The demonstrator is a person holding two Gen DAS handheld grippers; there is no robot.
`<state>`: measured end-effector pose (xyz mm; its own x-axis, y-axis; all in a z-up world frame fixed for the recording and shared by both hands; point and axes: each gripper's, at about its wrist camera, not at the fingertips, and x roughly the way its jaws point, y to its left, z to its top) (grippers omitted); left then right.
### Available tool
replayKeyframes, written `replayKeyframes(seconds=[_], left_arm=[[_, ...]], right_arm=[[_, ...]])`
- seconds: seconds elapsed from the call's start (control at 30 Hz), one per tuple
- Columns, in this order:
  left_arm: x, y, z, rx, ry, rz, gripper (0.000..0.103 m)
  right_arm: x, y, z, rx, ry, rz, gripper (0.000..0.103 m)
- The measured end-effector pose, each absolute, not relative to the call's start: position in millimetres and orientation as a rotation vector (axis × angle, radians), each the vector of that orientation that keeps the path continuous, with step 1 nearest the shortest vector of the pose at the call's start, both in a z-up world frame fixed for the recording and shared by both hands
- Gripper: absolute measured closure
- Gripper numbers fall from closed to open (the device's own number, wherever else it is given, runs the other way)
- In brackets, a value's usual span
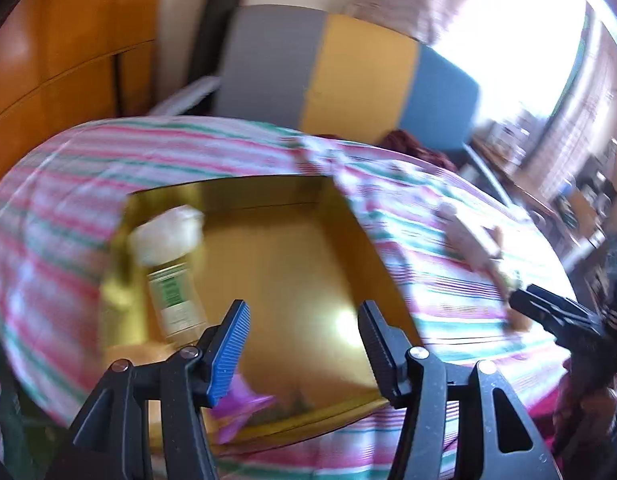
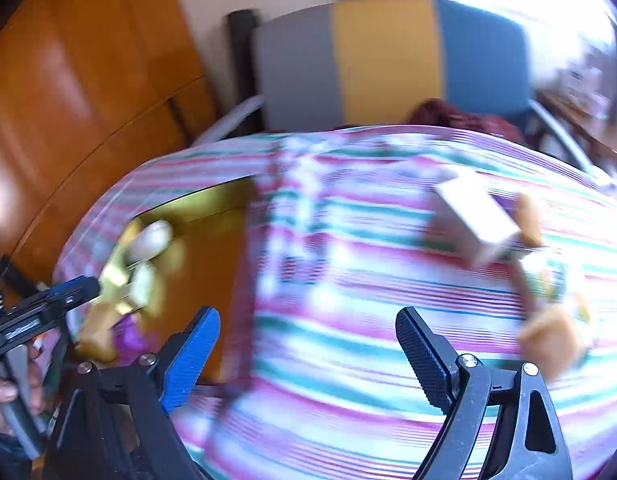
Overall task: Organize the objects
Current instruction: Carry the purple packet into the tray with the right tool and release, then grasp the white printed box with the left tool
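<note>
A bottle (image 1: 170, 276) with a white cap lay on its side in the left part of a gold tray (image 1: 292, 276), its long axis running front to back, the cap towards the far wall. The tray sat on a striped cloth (image 1: 68, 184) covering the worktop. A purple thing (image 1: 240, 408), too blurred to name, lay at the near rim. The left tongs (image 1: 304, 336) hung over the tray, apart and empty. To the right a white box (image 2: 474, 220) lay on the cloth beside blurred tan items (image 2: 556, 336). The right tongs (image 2: 308, 348) stood wide apart over the cloth, empty. A grey, yellow and blue chair back (image 2: 388, 60) stood behind
</note>
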<state>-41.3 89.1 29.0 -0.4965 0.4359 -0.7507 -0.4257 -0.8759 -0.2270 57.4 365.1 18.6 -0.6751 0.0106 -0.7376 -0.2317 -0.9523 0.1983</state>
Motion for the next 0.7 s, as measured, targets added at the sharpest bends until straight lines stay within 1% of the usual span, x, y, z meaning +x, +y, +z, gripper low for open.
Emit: replayKeyframes(seconds=[0.23, 0.4, 0.57, 0.6, 0.7], left_arm=[[-48, 188, 36, -1.162, 0.052, 2.166, 0.046], [-60, 252, 24, -1.248, 0.043, 2.039, 0.046], [-75, 313, 1, -1.378, 0.003, 1.953, 0.045], [-78, 327, -2, -1.394, -0.009, 1.944, 0.044], [-85, 355, -8, -1.436, -0.031, 1.937, 0.036]], right_arm=[[97, 471, 31, -1.011, 0.504, 2.494, 0.011], [125, 535, 22, -0.882, 0.571, 2.319, 0.009], [145, 570, 11, -0.798, 0.753, 2.241, 0.009], [144, 571, 11, -0.788, 0.758, 2.244, 0.009], [143, 572, 12, -0.776, 0.777, 2.258, 0.009]])
